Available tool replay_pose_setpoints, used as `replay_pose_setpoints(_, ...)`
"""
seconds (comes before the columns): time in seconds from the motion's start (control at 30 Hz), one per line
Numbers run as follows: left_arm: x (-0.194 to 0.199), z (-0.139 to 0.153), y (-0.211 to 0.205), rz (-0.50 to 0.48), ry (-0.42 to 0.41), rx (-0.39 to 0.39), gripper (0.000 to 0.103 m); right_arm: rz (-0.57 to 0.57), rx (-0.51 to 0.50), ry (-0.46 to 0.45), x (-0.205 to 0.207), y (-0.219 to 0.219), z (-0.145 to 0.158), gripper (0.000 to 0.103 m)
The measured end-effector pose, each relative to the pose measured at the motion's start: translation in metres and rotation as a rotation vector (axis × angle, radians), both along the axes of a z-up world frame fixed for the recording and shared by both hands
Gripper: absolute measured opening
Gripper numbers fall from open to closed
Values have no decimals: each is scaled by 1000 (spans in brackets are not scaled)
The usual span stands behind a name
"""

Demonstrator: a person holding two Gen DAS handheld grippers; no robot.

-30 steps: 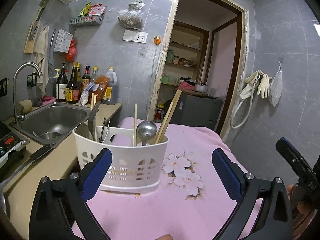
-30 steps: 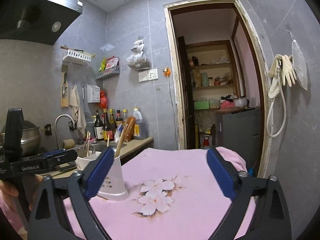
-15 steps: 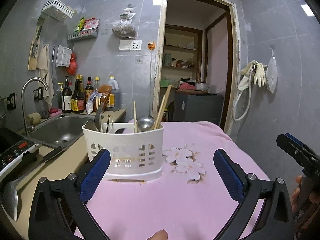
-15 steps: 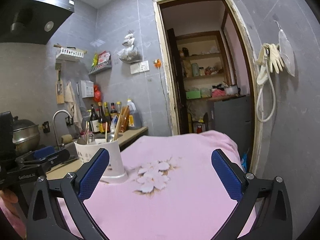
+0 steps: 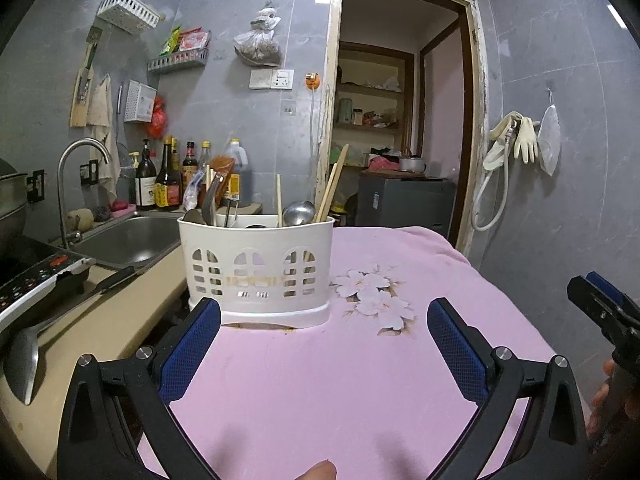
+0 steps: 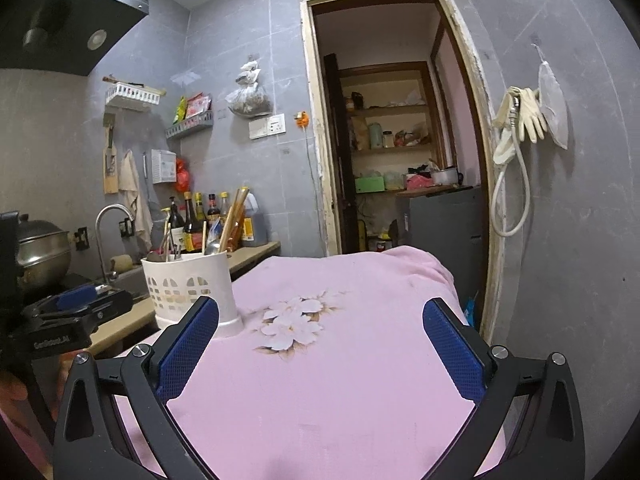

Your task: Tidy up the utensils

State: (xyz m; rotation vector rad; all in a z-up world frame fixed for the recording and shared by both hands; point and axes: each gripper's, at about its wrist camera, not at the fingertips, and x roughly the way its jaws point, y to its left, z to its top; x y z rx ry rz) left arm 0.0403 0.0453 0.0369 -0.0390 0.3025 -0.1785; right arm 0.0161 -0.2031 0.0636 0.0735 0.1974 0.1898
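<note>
A white slotted utensil holder stands on the pink flowered cloth, near its left edge. It holds wooden chopsticks, a metal spoon and other metal utensils. It also shows in the right wrist view. My left gripper is open and empty, held back from the holder. My right gripper is open and empty, over the cloth to the right of the holder.
A counter with a sink, a tap, sauce bottles and an induction hob runs along the left. A ladle and a knife lie on the counter. An open doorway is behind the table.
Both grippers have drawn back and lowered, so the holder looks smaller and is seen more from the side. Nothing was picked up or released.
</note>
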Motion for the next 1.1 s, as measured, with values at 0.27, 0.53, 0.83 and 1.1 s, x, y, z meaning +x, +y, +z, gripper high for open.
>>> replay_pose_setpoints(0.27,-4,-18,-3,24,7,14,101,-52,-10,6,-5,-2,-11,103)
replay_pose_setpoints(0.53,-7,-25,0,89,-19,36,101,-105,-46,-8,-10,0,-19,103)
replay_pose_setpoints(0.83,-9,-30,4,101,-19,26,101,-115,-50,5,-8,2,-21,103)
replay_pose_setpoints(1.1,-10,-29,4,106,-22,27,101,-116,-49,4,-8,1,-21,103)
